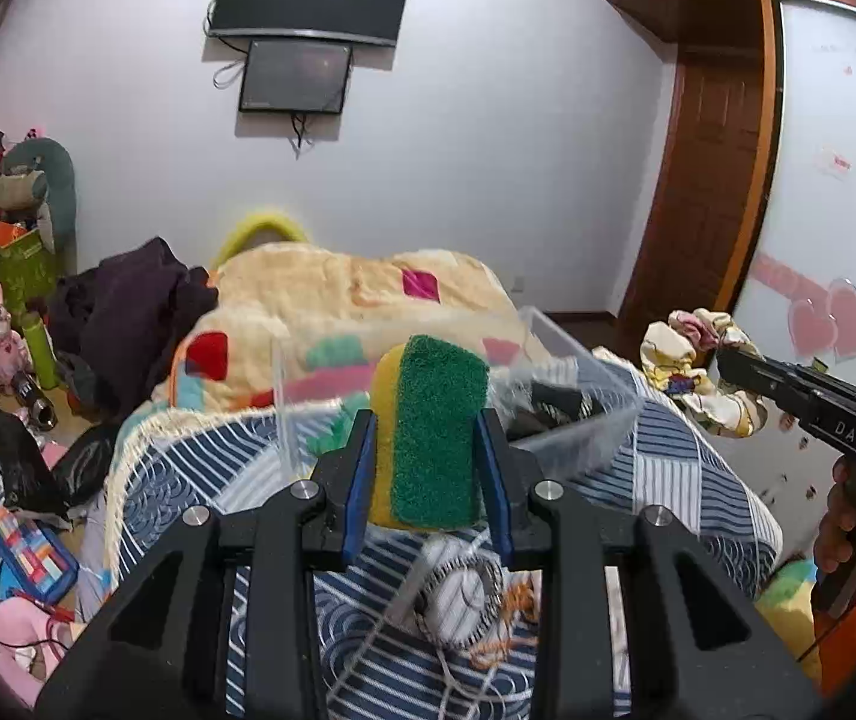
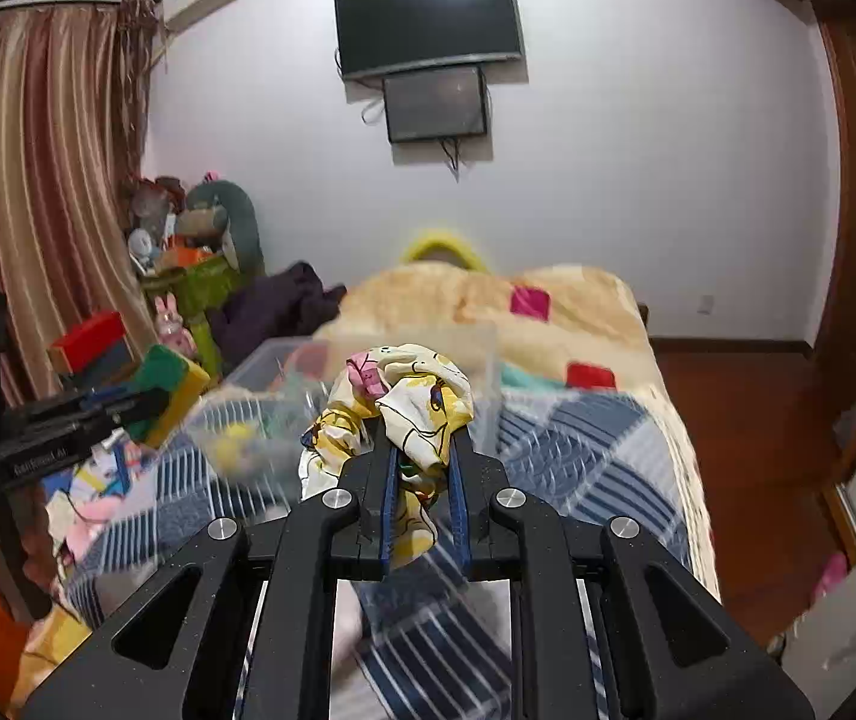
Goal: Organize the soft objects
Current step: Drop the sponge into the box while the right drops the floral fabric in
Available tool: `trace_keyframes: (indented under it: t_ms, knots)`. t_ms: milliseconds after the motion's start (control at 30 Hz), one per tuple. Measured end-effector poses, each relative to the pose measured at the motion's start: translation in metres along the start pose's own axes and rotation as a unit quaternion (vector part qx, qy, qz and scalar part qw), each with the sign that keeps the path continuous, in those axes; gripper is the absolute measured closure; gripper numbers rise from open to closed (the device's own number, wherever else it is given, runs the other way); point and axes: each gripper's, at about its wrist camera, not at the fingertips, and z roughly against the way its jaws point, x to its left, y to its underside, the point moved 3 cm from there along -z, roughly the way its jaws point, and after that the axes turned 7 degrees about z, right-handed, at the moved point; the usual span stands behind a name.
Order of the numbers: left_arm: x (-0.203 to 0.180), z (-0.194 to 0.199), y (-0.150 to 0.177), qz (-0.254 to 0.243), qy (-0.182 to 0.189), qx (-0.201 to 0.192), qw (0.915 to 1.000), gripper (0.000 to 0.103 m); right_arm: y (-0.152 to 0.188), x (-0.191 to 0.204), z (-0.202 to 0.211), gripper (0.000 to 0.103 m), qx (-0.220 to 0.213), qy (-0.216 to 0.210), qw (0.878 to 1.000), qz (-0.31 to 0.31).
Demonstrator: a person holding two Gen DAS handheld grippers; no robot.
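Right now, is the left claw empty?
No, the left claw is shut on a yellow and green sponge, held upright between its blue pads.

left gripper clamps sponge | right gripper grips cloth

Black hand-held gripper, blue pads, silver screws

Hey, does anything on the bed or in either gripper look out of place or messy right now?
Nothing damaged or spilled. The left gripper holds a yellow-and-green scouring sponge, the right gripper a crumpled cartoon-print cloth. The clear plastic bin sits tilted on the rumpled striped quilt.
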Motion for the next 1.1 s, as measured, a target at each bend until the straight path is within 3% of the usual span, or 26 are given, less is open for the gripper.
trace_keyframes:
  t_ms: [267,633,933,1100]
  knots:
    - [0.01,-0.026,-0.021,0.009,-0.012,-0.004,0.9999,0.071,-0.029,0.014,-0.031,0.09,-0.009,-0.008,1.0,0.013]
    - [0.015,-0.077,-0.014,0.025,-0.013,0.043,0.9987,0.071,-0.012,0.007,-0.094,0.09,0.069,-0.014,0.997,-0.016]
    - [0.015,-0.115,0.002,0.023,-0.018,0.084,0.996,0.071,0.002,0.01,-0.117,0.089,0.122,-0.006,0.993,-0.003]
    - [0.013,-0.121,0.007,0.012,-0.029,0.095,0.995,0.07,0.008,0.008,-0.119,0.083,0.144,-0.012,0.989,-0.004]
